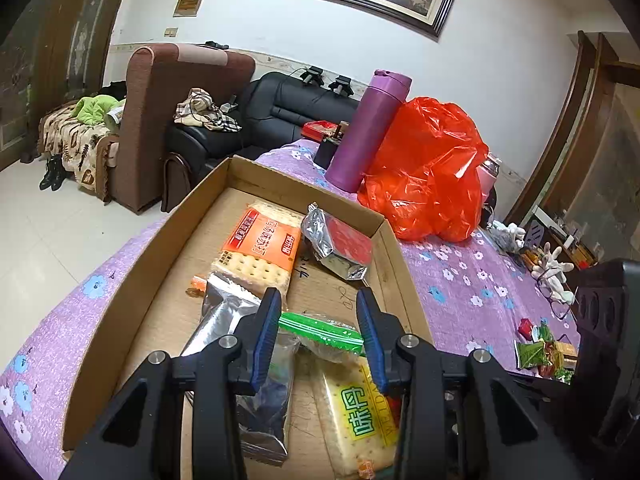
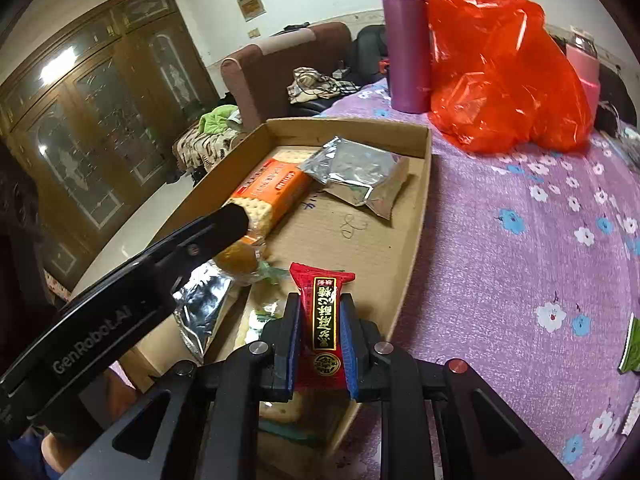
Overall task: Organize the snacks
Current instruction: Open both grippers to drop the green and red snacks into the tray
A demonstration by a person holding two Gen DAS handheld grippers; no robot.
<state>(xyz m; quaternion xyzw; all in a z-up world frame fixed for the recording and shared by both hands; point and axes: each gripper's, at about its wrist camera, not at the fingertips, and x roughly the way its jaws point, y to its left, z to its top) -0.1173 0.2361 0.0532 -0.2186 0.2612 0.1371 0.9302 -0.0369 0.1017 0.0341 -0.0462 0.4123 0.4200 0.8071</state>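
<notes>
A shallow cardboard box (image 1: 160, 264) (image 2: 416, 236) lies on the purple flowered cloth. In it are an orange cracker pack (image 1: 260, 248) (image 2: 272, 192), a silver pouch with a red face (image 1: 340, 246) (image 2: 360, 176), a silver foil pack (image 1: 224, 316), a green-topped clear bag (image 1: 320, 332) and a yellow-green cracker pack (image 1: 360, 412). My left gripper (image 1: 318, 312) is open and empty above the green-topped bag. My right gripper (image 2: 320, 320) is shut on a small red candy packet (image 2: 324, 316) over the box's near right corner. The left gripper's body (image 2: 120, 304) crosses the right wrist view.
A purple flask (image 1: 368, 128) (image 2: 406, 40) and a red plastic bag (image 1: 428, 168) (image 2: 504, 64) stand behind the box. Small loose snack packets (image 1: 544, 352) and eyeglasses (image 1: 556, 300) lie on the cloth to the right. Sofas stand beyond the table.
</notes>
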